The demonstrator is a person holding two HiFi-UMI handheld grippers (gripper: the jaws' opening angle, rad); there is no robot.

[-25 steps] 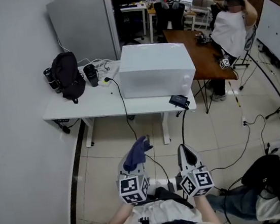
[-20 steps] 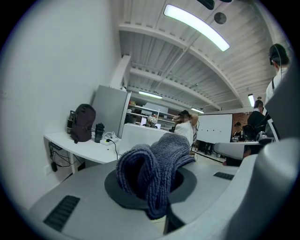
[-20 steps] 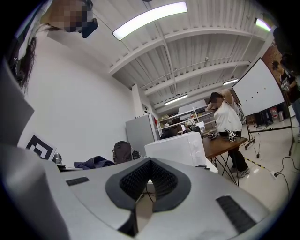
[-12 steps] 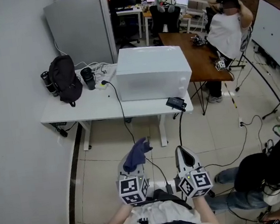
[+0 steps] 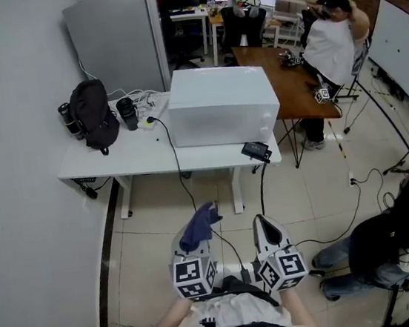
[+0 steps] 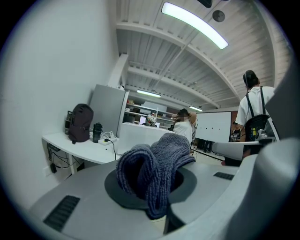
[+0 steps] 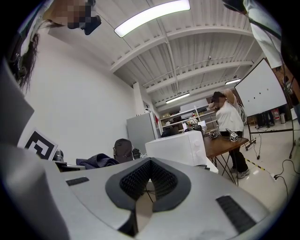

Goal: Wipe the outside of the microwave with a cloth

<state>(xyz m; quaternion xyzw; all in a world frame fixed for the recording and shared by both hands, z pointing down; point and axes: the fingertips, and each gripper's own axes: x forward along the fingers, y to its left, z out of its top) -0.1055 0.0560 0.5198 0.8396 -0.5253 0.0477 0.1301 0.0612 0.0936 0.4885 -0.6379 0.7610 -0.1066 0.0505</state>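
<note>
microwave [image 5: 221, 106] on table [image 5: 135, 158] | left gripper [image 5: 196, 238] fingers clamp cloth [image 6: 154, 172] | right gripper [image 7: 146, 185] fingers closed, empty

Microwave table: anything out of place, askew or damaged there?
One thing: a small black device sits at the front edge of the white table, in front of the microwave, and seems to overhang it, its cable hanging toward the floor. A snag could pull it off. Nothing spilled or damaged shows.

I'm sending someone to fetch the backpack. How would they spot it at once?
Find the white table against the wall, with the white microwave on it. The backpack stands at the table's left end in the head view. It is the only large, soft black thing there; its neighbours are small dark cylinders.
</note>
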